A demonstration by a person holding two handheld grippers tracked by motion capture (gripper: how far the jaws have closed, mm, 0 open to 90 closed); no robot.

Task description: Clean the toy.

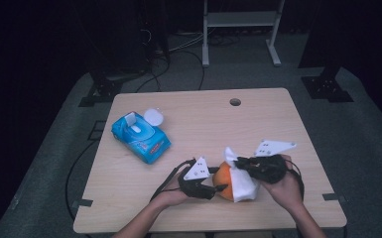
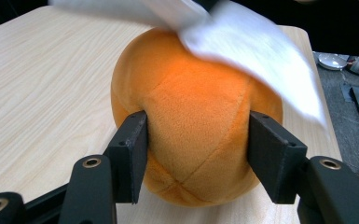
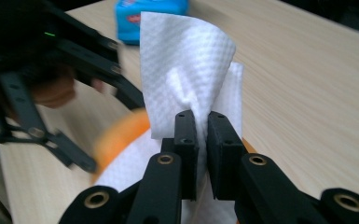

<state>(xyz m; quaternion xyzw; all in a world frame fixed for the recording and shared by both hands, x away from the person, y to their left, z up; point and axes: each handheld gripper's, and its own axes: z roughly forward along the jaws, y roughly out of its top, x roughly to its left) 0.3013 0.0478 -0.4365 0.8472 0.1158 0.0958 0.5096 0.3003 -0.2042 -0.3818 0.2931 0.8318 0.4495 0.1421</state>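
Near the front edge of the table [image 1: 129, 198]: an orange plush ball [image 1: 224, 181] sits on the wood between the person's two hands.
Ball: round, fuzzy, orange, seamed; it rests on the table top, and in the left gripper view [image 2: 191, 116] it stands right between the two black jaws.
Left hand-held gripper [image 1: 217, 188]: clamped on the ball, one jaw pressed against each side of its lower half [image 2: 196, 158]; the left hand [image 1: 181, 191] holds it from the near left.
Right hand-held gripper [image 1: 242, 166]: pinched tight on a white paper tissue [image 1: 240, 181], jaws nearly together with the tissue bunched between them [image 3: 202, 135]; the right hand [image 1: 285, 186] holds it from the near right.
Tissue: white, embossed, crumpled at the pinch; it drapes over the top and right side of the ball, touching it, and stands up above the jaws in the right gripper view [image 3: 186, 65].
Tissue pack [image 1: 140, 137]: blue, lying well apart from the ball toward the far left of the table, its white flap lid open.
Hole [image 1: 235, 102]: small and round, near the far edge of the table.
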